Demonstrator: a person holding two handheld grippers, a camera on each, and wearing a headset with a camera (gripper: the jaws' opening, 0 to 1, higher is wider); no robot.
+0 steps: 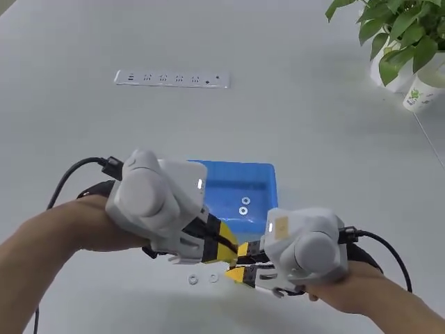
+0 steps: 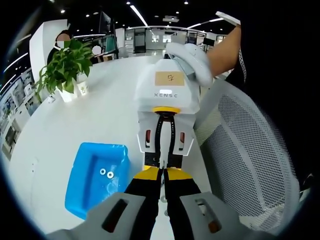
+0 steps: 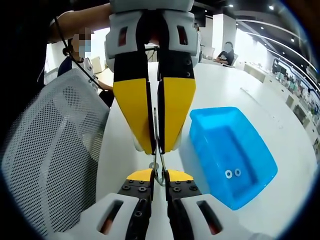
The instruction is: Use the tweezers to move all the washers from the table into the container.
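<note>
- Two washers (image 1: 192, 280) lie on the table (image 1: 313, 125) near the grippers; two more sit in the container (image 1: 240, 170).
- Left gripper (image 2: 161, 172) and right gripper (image 3: 159, 176) both pinch the tweezers (image 3: 156, 150) (tip to tip).
- We'd settle on one firm grip before aiming.

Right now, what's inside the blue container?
Two washers lie side by side on the container floor, and the right gripper view shows nothing else there. In the head view, the left claw covers the container's near-left corner.
</note>
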